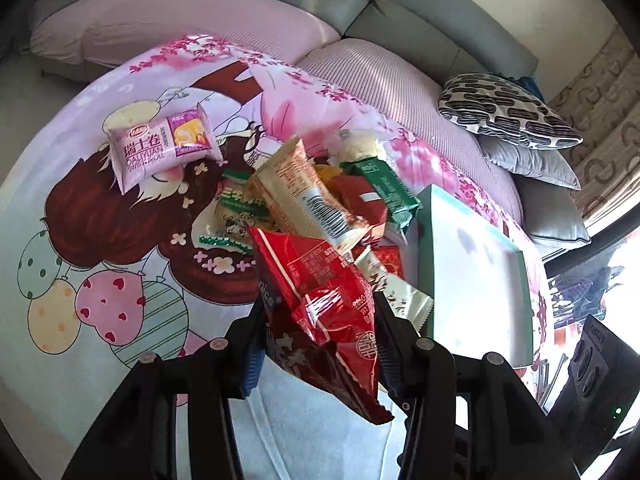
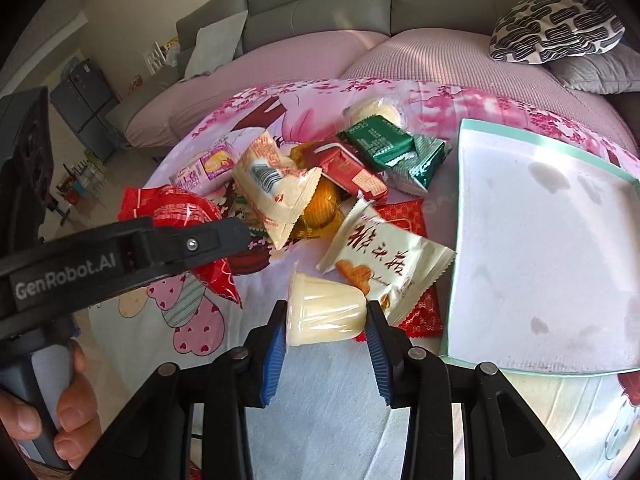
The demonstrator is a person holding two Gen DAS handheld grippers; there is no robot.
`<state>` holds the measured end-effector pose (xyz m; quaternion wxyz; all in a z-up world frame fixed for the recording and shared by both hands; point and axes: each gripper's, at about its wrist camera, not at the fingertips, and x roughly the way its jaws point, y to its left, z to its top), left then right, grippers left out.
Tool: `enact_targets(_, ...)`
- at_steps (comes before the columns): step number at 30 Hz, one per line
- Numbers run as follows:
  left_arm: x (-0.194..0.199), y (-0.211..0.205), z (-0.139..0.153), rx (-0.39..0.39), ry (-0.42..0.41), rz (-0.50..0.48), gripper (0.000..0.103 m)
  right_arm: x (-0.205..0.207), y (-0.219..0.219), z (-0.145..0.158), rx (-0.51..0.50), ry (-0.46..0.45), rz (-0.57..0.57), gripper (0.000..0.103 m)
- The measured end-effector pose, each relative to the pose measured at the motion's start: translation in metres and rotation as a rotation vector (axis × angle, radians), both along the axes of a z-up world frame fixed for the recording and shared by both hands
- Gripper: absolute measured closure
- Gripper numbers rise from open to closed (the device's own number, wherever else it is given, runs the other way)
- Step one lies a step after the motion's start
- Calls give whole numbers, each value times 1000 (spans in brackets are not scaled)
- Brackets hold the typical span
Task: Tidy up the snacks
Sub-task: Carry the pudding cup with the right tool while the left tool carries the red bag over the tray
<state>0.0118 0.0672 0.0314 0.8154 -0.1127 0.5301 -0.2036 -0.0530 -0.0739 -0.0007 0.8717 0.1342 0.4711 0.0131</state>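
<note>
My left gripper [image 1: 320,328] is shut on a red snack packet [image 1: 320,300] and holds it above the cloth; it also shows in the right wrist view [image 2: 176,220]. My right gripper [image 2: 326,324] is shut on a pale yellow jelly cup [image 2: 324,308]. A heap of snacks lies ahead: a cream packet [image 2: 272,184], green packets [image 2: 380,140], a dark red box [image 2: 348,168] and a white packet with red writing [image 2: 388,256]. A pink Swiss roll packet [image 1: 160,148] lies apart at the left. A white tray with a green rim [image 2: 460,240] sits at the right.
The snacks lie on a pink cartoon-print cloth [image 1: 100,248] in front of a grey sofa [image 2: 340,0] with pink seat pads. A black-and-white patterned cushion [image 2: 556,28] and grey cushions lie at the right. A person's hand [image 2: 68,408] holds the left gripper's handle.
</note>
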Motion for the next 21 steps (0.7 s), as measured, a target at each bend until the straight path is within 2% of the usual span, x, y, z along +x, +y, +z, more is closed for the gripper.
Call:
enact_targets(4, 3, -18, 7, 11, -15, -15, 53, -3, -12, 12, 13, -34, -22, 63)
enact_targets(7, 4, -32, 13, 20, -32, -40, 53, -7, -33, 18, -7, -55, -92, 63)
enact_targets(12, 5, -68, 23, 35, -64, -118, 53, -18, -99, 22, 9, -50, -297, 63)
enact_targets(16, 6, -101, 26, 43, -71, -191, 53, -37, -147, 27, -62, -40, -474, 63)
enact_targets(21, -1, -147, 26, 55, -86, -291, 53, -67, -198, 30, -81, -31, -661, 63)
